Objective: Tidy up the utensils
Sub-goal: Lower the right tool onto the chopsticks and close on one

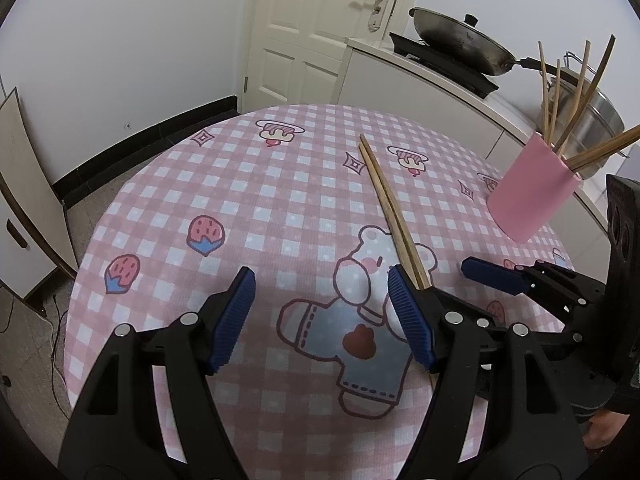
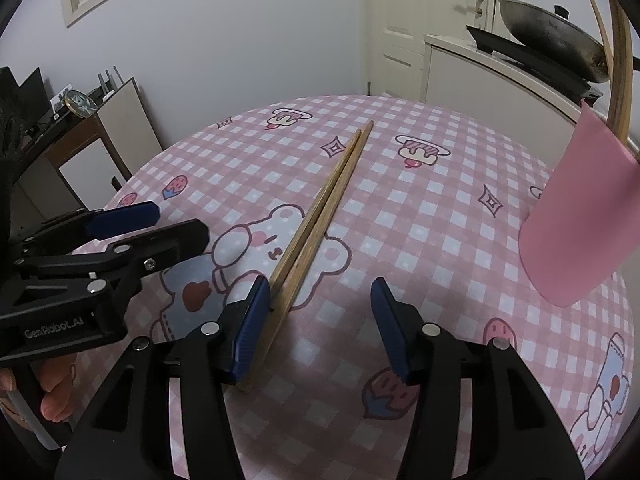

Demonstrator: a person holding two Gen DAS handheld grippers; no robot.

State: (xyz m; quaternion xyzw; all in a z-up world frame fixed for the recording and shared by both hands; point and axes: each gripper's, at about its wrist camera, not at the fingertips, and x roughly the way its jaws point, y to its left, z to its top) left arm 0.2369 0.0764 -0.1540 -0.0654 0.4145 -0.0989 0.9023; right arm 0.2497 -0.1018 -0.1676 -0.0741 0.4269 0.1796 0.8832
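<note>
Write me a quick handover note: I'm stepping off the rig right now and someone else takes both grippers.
Left gripper: open, holding nothing, low over the tablecloth just left of the loose chopsticks.
Right gripper: open, holding nothing; the near ends of the chopstick pair lie by its left finger, not gripped.
Things: two chopsticks lie side by side on the cloth. The pink holder stands at the table's right side.
Done: several chopsticks already stand in the holder.
Left: pick up the pair on the table and drop it into the holder.
</note>
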